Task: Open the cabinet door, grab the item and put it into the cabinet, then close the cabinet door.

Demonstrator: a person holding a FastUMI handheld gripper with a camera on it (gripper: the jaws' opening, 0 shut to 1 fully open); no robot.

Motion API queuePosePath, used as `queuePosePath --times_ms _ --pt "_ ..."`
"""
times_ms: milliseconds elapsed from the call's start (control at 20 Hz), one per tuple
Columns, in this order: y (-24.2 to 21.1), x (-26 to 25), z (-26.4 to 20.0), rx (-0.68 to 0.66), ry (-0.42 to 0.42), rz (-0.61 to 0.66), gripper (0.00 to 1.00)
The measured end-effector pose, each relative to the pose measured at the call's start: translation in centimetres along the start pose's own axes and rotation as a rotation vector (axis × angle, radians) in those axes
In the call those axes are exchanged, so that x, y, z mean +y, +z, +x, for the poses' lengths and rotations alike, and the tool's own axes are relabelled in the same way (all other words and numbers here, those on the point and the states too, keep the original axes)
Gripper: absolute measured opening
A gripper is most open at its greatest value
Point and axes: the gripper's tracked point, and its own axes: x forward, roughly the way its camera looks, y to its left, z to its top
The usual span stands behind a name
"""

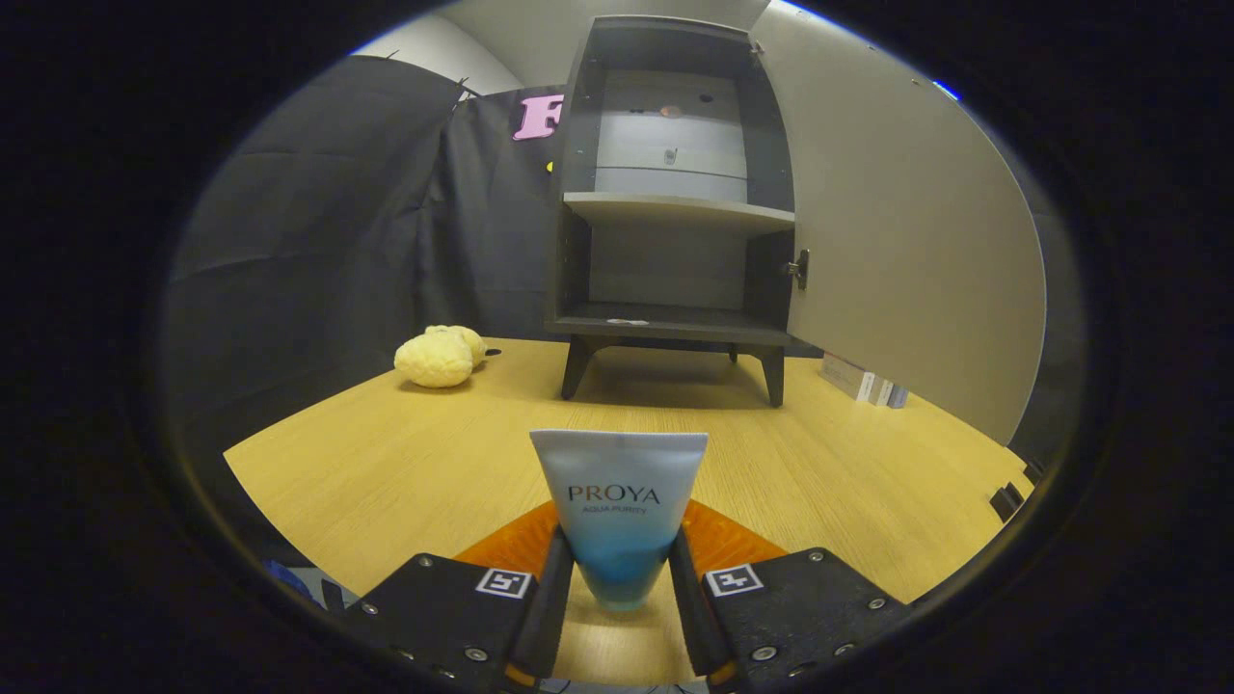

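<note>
Clamped between the two fingers of the gripper (617,588) stands a blue-and-white tube (619,511), its narrow end down between the pads and its wide flat end up; both fingers press against its sides. Under and beyond them spreads a light wooden table (386,463). Well ahead of the fingers stands the dark cabinet (675,212) on short legs, its door (897,231) swung wide open off to the right, and its shelf (675,207) and bottom compartment are bare. Ahead and to the left lies a pale yellow lumpy sponge (439,357), near the cabinet's foot. Small boxes (863,381) sit below the open door.
</note>
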Motion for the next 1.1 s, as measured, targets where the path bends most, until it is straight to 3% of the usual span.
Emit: queuePosePath --times_ms 350,550,1100 --pt "7.4 -2.0 0.6 -0.022 -0.023 -0.01 0.51" --pt "13.9 -2.9 1.4 -0.053 -0.04 0.022 0.51" --pt "32.2 -3.3 6.3 -0.178 0.035 0.013 0.51"
